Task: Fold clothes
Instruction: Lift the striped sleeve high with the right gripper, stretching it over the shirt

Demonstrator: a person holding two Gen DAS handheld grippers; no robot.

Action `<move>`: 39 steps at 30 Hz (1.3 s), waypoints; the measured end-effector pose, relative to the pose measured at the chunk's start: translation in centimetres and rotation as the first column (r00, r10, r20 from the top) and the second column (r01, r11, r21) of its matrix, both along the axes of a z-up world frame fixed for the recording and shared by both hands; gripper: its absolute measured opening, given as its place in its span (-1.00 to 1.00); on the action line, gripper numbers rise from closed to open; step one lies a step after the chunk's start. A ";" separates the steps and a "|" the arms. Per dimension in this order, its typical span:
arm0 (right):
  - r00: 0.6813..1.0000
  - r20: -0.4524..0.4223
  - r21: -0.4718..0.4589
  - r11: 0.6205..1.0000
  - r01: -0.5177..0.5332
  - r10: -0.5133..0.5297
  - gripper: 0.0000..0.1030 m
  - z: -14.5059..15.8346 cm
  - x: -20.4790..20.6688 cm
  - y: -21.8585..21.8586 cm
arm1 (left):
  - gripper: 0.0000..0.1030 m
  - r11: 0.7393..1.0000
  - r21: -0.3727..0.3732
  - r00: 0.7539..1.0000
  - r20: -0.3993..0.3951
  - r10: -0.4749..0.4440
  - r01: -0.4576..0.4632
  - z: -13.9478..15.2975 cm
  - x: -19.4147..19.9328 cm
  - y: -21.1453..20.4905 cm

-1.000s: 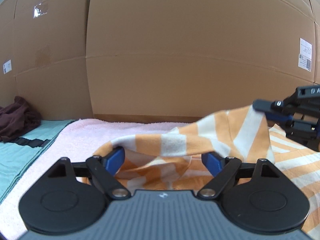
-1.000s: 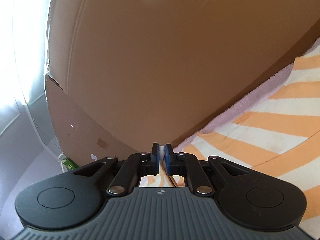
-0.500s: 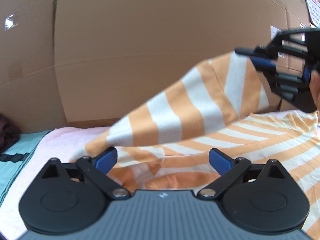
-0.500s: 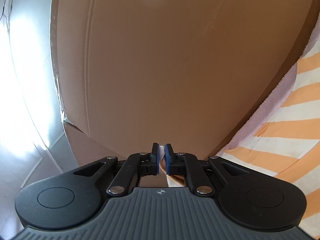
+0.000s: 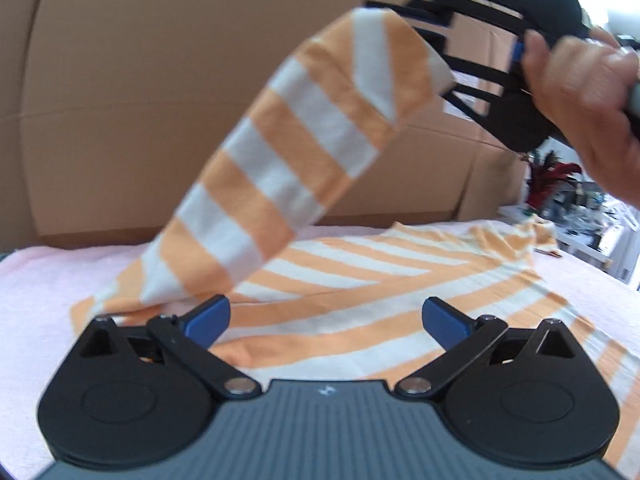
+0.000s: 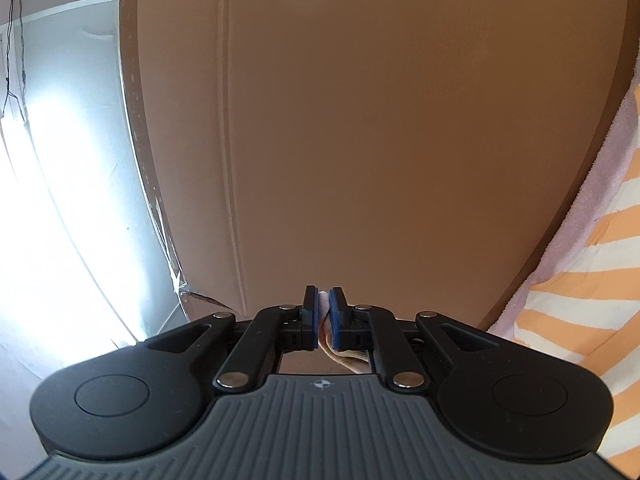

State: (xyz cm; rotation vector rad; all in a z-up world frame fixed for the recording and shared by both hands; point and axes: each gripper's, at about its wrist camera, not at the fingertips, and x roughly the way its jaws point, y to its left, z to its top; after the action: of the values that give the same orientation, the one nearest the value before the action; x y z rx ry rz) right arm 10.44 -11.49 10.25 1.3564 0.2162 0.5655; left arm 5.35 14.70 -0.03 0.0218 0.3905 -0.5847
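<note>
An orange-and-white striped shirt (image 5: 360, 272) lies spread on a pink towel (image 5: 36, 280). One sleeve (image 5: 288, 152) is pulled up into the air toward the upper right. My right gripper (image 5: 386, 10) is shut on the end of that sleeve, and a person's hand (image 5: 580, 92) holds it. In the right wrist view the right gripper (image 6: 325, 300) has a bit of fabric pinched between its blue pads, with the shirt (image 6: 600, 280) down at the right. My left gripper (image 5: 325, 312) hovers low over the shirt, its jaws opening wide, pads touching nothing.
A tall cardboard wall (image 5: 160, 80) stands right behind the towel and fills most of the right wrist view (image 6: 380, 120). Cluttered shelves and a red plant (image 5: 560, 176) show past the towel's right end. A bright window (image 6: 48, 200) is off to the left.
The right gripper has lifted the sleeve higher and farther right, stretching it taut. The left gripper let go of the shirt, opened wider and turned right; the dark garment left its view.
</note>
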 end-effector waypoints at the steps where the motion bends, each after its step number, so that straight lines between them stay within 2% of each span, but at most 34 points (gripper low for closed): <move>1: 1.000 0.003 0.005 1.000 -0.004 0.004 -0.87 0.1 0.1 0.3 | 0.98 1.000 -0.003 1.000 -0.009 0.005 -0.005 -0.1 0.2 0.1; 7: 0.999 0.042 0.030 0.999 -0.011 0.009 -0.87 1.2 0.4 1.4 | 0.98 0.999 -0.035 0.987 -0.160 0.024 -0.030 -0.9 2.4 0.6; 18: 0.993 0.097 -0.006 0.997 0.072 -0.071 -0.86 3.4 -0.3 0.4 | 0.98 0.997 -0.056 0.982 -0.185 0.047 -0.058 -1.0 2.7 1.3; 33: 0.982 0.093 0.000 0.986 0.165 -0.164 -0.86 3.0 -1.6 -4.7 | 0.98 0.996 -0.087 0.982 -0.189 0.018 -0.035 -0.9 2.7 1.5; 39: 0.973 0.080 -0.024 0.975 0.220 -0.217 -0.86 2.3 -2.1 -6.4 | 0.98 0.995 -0.097 0.981 -0.196 0.007 -0.027 -0.9 2.7 1.7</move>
State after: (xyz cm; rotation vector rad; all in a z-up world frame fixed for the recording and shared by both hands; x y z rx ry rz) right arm 8.37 -17.88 12.54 1.3040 0.0121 0.4266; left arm 8.05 16.35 -0.95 -0.1357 0.5515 -0.5906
